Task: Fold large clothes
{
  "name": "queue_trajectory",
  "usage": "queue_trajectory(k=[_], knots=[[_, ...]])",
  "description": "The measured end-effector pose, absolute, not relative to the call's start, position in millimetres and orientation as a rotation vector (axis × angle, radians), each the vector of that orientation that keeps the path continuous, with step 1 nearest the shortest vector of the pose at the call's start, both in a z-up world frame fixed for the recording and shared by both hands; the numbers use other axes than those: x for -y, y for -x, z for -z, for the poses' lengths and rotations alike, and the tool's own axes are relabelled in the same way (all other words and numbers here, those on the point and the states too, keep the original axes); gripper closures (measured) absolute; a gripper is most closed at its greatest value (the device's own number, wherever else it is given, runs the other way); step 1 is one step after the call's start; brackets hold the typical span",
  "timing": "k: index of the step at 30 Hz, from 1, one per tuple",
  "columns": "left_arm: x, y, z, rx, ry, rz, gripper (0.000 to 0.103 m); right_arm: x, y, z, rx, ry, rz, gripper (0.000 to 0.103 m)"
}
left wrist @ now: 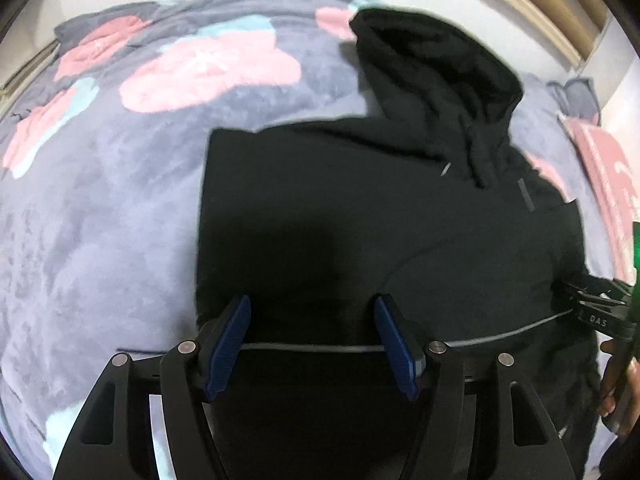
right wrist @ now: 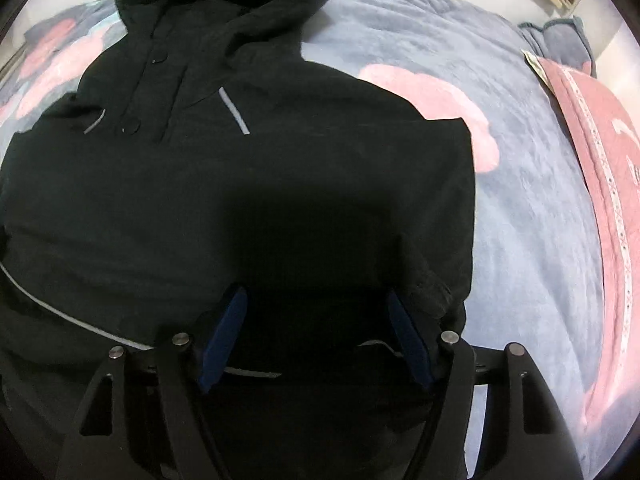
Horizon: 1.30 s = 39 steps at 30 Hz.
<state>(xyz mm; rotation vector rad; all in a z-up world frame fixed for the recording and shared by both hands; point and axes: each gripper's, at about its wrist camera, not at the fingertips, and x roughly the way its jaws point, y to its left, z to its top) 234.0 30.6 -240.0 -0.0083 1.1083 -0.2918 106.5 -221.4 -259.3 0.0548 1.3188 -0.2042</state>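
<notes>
The left gripper (left wrist: 312,344) and right gripper (right wrist: 316,340), blue-padded fingers wide and holding nothing, hover over the black hooded jacket (left wrist: 360,220) lying on the grey floral bed blanket (left wrist: 100,200), hood at 12 o'clock. Sleeves look folded in; next, probably, both grip the near hem and carry it toward the hood.

One black hooded jacket (right wrist: 240,168), one floral blanket (left wrist: 100,220), one pink pillow (right wrist: 600,200), two grippers: left gripper (left wrist: 312,340), right gripper (right wrist: 316,336).

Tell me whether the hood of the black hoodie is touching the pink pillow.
Apart. The right wrist view shows the hood at top left and the pink pillow at far right, with bare blanket between.
</notes>
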Motion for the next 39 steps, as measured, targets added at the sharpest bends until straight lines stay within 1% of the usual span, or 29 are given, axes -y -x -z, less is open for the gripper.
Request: queue_trajectory(k=[3, 6, 8, 11, 12, 14, 16, 19, 22, 23, 26, 30, 34, 39], knots=[[-43, -209, 212, -1.057, 0.074, 0.356, 0.037, 222, -83, 219, -1.230, -0.132, 0.102, 0.033], [-49, -174, 195, -0.998, 0.105, 0.444, 0.037, 218, -55, 199, -1.177, -0.116, 0.077, 0.033], [-42, -160, 203, -1.011, 0.102, 0.516, 0.037, 217, -41, 207, -1.186, -0.120, 0.064, 0.033], [-28, -159, 241, -1.104, 0.041, 0.481, 0.037, 215, -41, 241, -1.262, -0.083, 0.098, 0.033], [-26, -162, 255, -1.129, 0.030, 0.455, 0.037, 215, -40, 255, -1.289, -0.079, 0.099, 0.032], [-20, -167, 269, -1.136, 0.014, 0.425, 0.037, 206, -37, 265, -1.295, -0.060, 0.107, 0.029], [-9, -168, 271, -1.122, -0.036, 0.395, 0.035, 202, -38, 269, -1.282, -0.039, 0.133, 0.026], [-8, -167, 267, -1.114, -0.033, 0.367, 0.035, 198, -39, 271, -1.290, -0.035, 0.160, 0.025], [-22, -159, 251, -1.129, 0.016, 0.399, 0.035, 202, -38, 264, -1.336, -0.053, 0.143, 0.025], [-26, -154, 241, -1.147, 0.021, 0.419, 0.035, 201, -37, 259, -1.382, -0.039, 0.127, 0.026], [-39, -141, 217, -1.173, 0.044, 0.473, 0.034, 204, -33, 232, -1.446, -0.054, 0.087, 0.025], [-71, -118, 166, -1.145, 0.111, 0.508, 0.034, 216, -6, 179, -1.406, -0.160, 0.067, 0.026], [-84, -108, 117, -1.080, 0.073, 0.494, 0.034, 244, 10, 133, -1.348, -0.226, 0.107, 0.026], [-91, -118, 57, -0.968, 0.069, 0.472, 0.034, 267, -3, 77, -1.255, -0.333, 0.139, 0.026]])
